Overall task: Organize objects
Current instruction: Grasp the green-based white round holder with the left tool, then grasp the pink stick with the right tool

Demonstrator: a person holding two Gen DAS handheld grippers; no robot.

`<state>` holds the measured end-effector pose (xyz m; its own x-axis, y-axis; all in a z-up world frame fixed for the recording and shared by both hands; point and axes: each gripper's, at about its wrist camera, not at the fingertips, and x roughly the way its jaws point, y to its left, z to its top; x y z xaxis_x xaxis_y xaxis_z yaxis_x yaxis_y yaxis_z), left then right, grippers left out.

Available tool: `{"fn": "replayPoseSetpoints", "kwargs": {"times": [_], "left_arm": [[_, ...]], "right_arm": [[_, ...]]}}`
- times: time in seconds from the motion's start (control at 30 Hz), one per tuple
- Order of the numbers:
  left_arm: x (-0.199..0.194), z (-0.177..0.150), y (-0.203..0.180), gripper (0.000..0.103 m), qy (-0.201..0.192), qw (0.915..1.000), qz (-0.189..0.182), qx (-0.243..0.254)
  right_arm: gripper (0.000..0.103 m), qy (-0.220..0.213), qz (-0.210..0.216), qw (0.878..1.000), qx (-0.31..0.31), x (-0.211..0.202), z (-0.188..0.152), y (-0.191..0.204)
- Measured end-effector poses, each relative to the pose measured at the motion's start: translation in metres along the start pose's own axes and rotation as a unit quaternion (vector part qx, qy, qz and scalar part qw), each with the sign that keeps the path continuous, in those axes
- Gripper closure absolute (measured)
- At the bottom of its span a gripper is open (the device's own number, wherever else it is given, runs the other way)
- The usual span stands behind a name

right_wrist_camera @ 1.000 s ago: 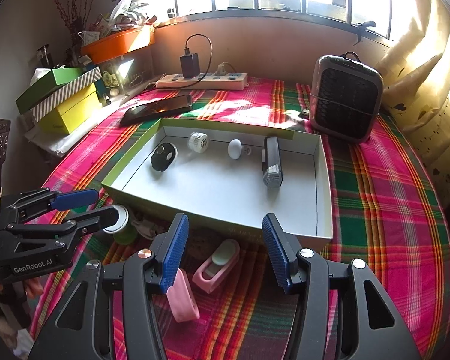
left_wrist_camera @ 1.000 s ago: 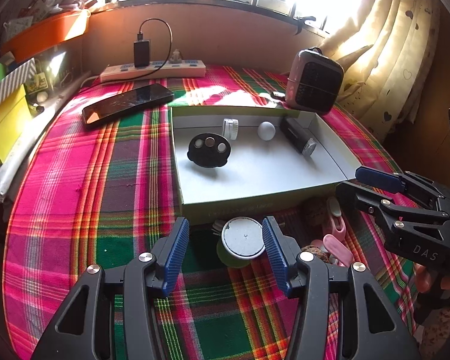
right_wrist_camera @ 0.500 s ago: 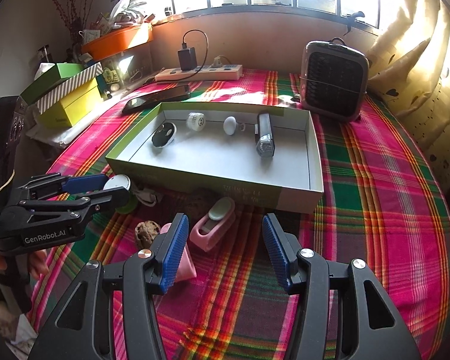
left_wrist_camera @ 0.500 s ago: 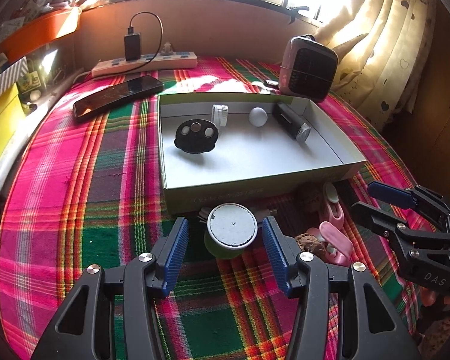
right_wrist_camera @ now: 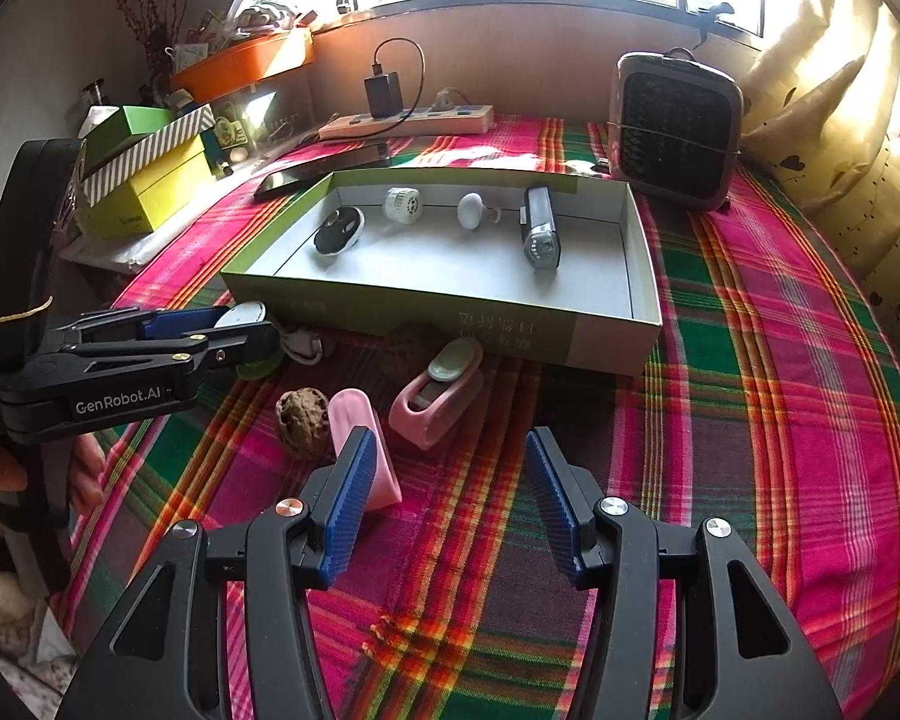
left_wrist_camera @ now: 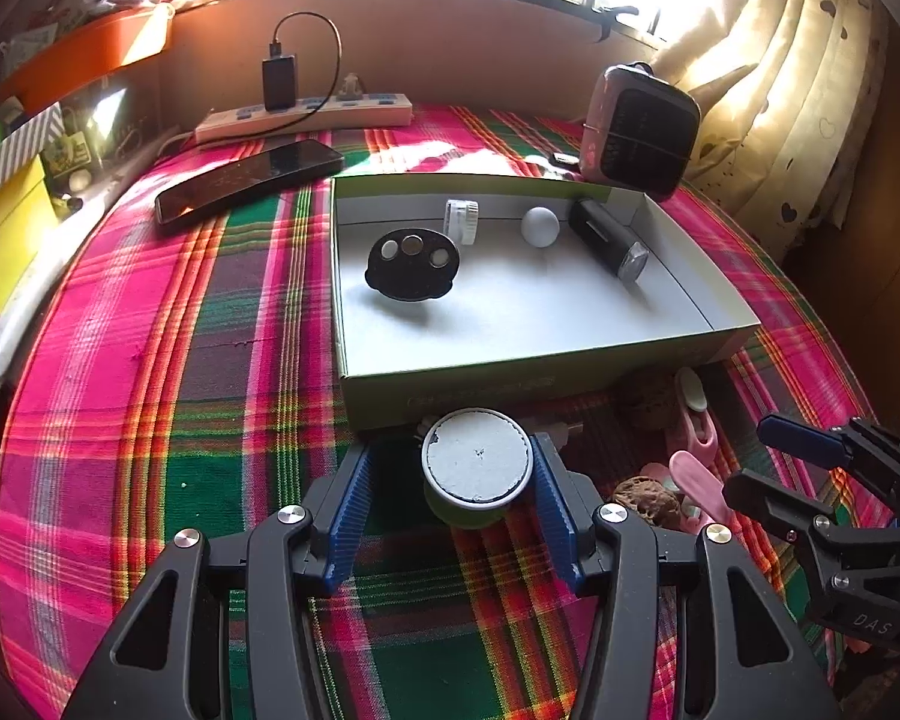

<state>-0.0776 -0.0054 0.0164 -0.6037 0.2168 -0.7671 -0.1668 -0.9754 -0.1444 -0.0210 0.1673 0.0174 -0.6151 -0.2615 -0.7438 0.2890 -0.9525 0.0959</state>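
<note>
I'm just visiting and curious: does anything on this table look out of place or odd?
Yes: several small things lie loose on the cloth outside the box: a walnut, two pink clips, and a green tape roll between the left tool.

Both tools share one build. The left gripper [left_wrist_camera: 447, 516] is a black plastic frame with triangular cut-outs in its two arms, round silver screws at the joints and ribbed blue pads [left_wrist_camera: 345, 516] lining the fingers. Seen side-on from the right wrist view, its body carries white "GenRobot.AI" lettering and small brass screws. The right gripper [right_wrist_camera: 447, 510] matches it; in the left wrist view its side reads "DAS" in pale letters.
</note>
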Motion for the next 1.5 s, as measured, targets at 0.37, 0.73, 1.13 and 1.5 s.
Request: {"fn": "replayPoseSetpoints", "kwargs": {"times": [0.37,0.73,1.13,1.5], "left_arm": [[0.0,-0.001,0.006,0.062,-0.001,0.9999,0.013,-0.003],[-0.001,-0.001,0.012,0.071,-0.002,0.9997,0.023,-0.005],[-0.005,-0.006,0.015,0.071,-0.004,0.9995,0.033,-0.005],[-0.007,-0.011,0.015,0.071,-0.002,0.9995,0.031,-0.004]], "right_arm": [[0.05,0.005,0.02,1.0,-0.011,-0.001,-0.004,0.007],[0.05,0.019,0.026,0.999,-0.02,0.01,-0.006,0.014],[0.053,0.026,0.021,0.999,-0.033,0.02,-0.003,0.018],[0.077,0.024,0.03,0.998,-0.041,0.021,-0.002,0.022]]}}
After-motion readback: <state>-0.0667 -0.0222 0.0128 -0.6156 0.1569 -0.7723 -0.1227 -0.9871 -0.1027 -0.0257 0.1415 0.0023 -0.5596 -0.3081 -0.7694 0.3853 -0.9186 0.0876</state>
